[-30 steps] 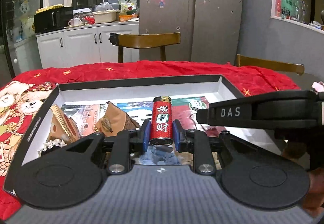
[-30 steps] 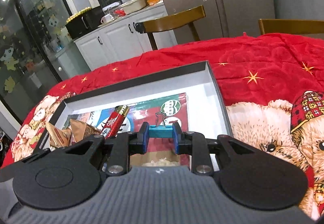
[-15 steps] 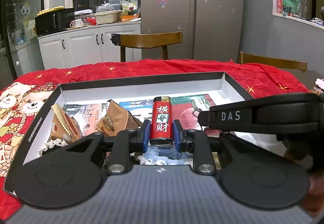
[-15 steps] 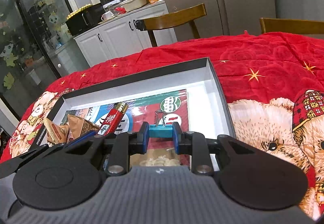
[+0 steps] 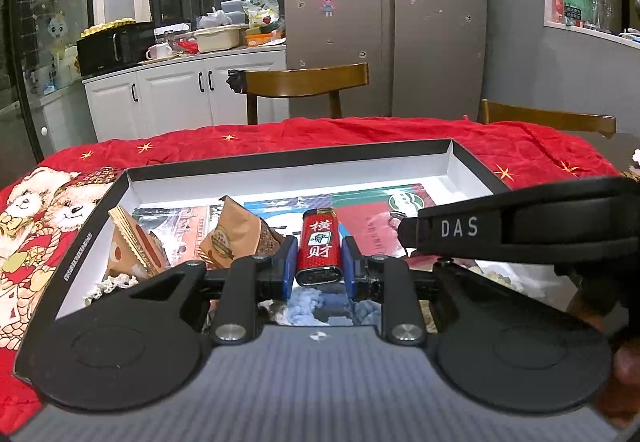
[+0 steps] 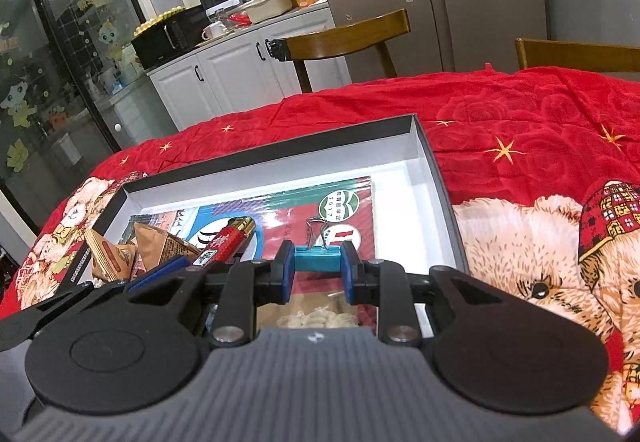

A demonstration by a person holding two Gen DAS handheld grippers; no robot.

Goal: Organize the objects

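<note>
Two grippers hold things over the box [image 6: 438, 178]: left gripper [image 5: 319, 268] pinches the lighter [image 5: 319, 250], right gripper [image 6: 318, 276] pinches the blue clip [image 6: 318, 263]. Lower each slowly onto a bare spot, then let go.

The red lighter [image 5: 319, 247] carries white Chinese characters, 横 above 财 (a small emblem sits between them). "DAS" is printed in pale letters on the right hand-held gripper [image 5: 459, 228]. The round green-and-white seal [image 6: 340, 205] on the booklet reads "2017".
</note>
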